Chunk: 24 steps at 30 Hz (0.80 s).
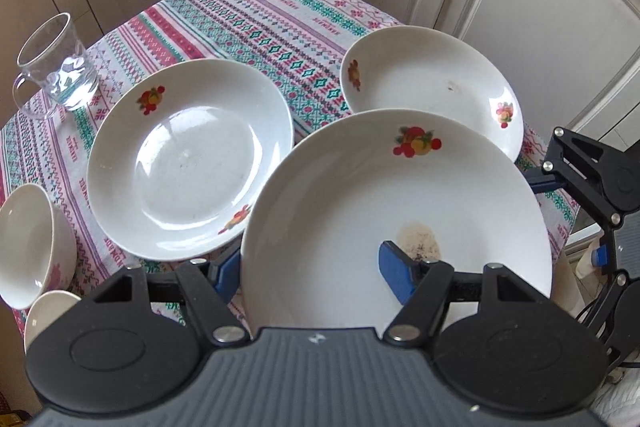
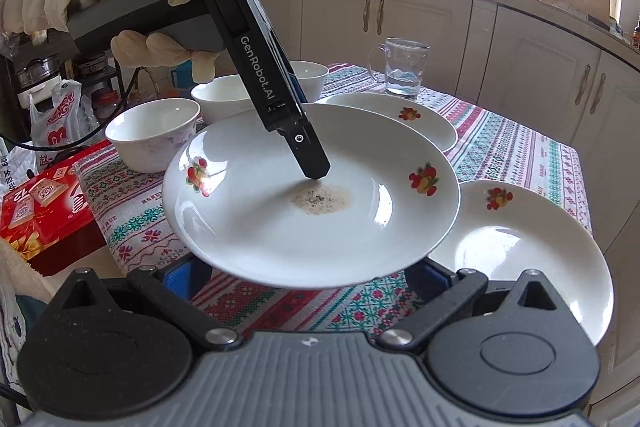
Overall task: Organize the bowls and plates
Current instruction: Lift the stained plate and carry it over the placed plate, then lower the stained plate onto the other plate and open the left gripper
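Plate (image 2: 280, 227) clamped by left gripper (image 1: 312, 267) (overhanging tablecloth (image 2: 248, 303) edge).

Your bench (image 1: 256, 7) wears a striped cloth patterned in pink, green and white; a clear glass mug (image 2: 402, 67) with a little water stands upright on it near the far edge. Off the bench's side you have a red printed box (image 2: 40, 211) and, behind it, a white plastic bag (image 2: 60, 119) with red lettering. Cream cabinet doors (image 2: 532, 67) with metal handles run behind, cluttered counter above.
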Tool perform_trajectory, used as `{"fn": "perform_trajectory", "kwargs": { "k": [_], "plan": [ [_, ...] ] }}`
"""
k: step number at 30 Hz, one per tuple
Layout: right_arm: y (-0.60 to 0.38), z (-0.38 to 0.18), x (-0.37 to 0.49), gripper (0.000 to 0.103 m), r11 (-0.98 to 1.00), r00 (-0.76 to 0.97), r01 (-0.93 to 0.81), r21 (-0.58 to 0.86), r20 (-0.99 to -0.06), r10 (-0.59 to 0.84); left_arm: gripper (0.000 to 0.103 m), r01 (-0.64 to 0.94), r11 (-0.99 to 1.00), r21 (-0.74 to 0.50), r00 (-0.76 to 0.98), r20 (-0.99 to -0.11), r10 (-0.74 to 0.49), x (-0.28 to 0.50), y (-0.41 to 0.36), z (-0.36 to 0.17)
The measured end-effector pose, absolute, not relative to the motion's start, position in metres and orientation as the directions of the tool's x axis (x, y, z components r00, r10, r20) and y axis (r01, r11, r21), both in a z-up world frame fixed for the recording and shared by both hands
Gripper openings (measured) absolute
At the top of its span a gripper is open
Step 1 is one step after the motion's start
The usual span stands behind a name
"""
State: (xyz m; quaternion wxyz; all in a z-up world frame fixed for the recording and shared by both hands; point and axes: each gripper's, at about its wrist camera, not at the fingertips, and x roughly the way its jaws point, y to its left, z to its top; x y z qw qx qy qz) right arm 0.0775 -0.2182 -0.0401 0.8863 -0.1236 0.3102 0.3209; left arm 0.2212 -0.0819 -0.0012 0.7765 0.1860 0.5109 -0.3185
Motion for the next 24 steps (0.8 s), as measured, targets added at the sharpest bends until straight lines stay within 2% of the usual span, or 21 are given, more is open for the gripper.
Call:
{"fn": "perform_trajectory", "kwargs": {
  "k": [24],
  "plan": [
    [-0.292, -0.040, 0.091, 0.103, 0.870, 0.682, -0.494, -0.013, -0.626, 0.378, 0.069, 0.787, 0.616, -0.045, 0.233, -0.902, -0.364, 0.260, -0.176, -0.007]
  ]
}}
